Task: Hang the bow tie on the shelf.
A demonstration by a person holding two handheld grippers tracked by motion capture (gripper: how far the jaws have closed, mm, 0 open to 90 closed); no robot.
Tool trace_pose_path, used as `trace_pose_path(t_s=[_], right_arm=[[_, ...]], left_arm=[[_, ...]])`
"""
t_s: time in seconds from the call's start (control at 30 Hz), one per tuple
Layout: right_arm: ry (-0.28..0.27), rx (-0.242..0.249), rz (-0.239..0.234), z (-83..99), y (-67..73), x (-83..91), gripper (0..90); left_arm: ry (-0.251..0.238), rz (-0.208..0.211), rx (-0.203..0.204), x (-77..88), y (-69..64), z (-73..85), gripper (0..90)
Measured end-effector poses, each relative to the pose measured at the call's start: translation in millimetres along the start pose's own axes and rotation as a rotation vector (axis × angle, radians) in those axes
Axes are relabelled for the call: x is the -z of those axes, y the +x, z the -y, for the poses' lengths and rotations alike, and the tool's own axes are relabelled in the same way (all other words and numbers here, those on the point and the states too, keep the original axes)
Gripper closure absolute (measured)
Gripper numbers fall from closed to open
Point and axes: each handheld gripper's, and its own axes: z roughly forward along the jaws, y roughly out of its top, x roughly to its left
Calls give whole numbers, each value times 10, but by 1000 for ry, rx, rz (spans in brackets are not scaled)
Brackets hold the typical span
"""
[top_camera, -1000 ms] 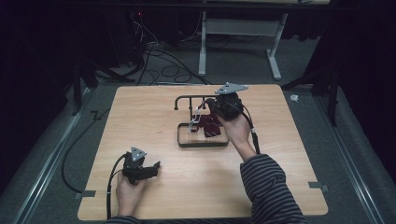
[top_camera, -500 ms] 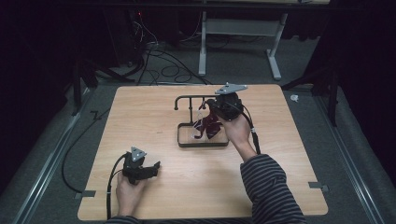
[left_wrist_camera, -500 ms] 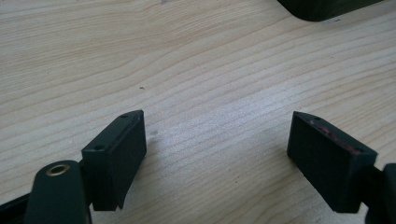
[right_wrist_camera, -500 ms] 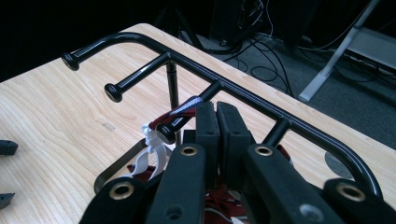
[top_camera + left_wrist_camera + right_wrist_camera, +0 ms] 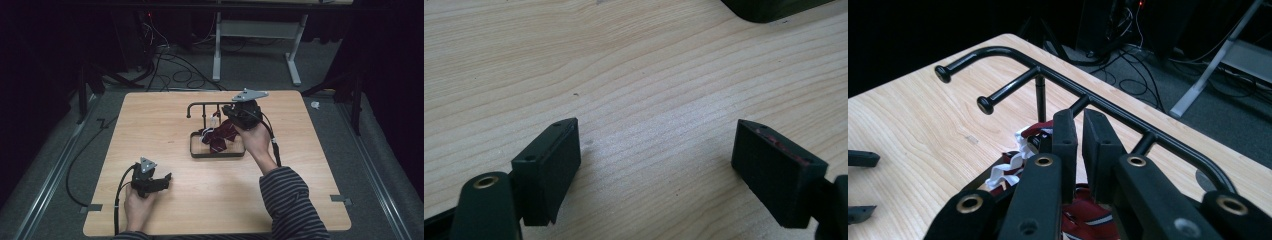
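My right gripper (image 5: 1078,127) has just cracked open, nothing pinched I think; cloth (image 5: 1088,215) sits lower-centre beneath it, rack (image 5: 1108,107) behind. Left gripper (image 5: 656,160) gapes empty.

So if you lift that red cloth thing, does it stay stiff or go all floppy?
Probably floppy: the red cloth lies crumpled in folds on the tray. It looks thin, so likely light. It may snag on the rack just above it, since the pegs stick out.
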Motion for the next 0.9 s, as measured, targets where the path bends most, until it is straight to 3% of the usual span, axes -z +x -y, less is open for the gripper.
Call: trace_pose_path(t_s=[0.23, 0.9], right_arm=[[-36, -15, -7, 27, -52, 168, 854], [-42, -59, -10, 255, -268, 487, 807]], left_arm=[[0, 0, -1, 0, 0, 0, 202], [-1, 0, 1, -1, -1, 0, 202]])
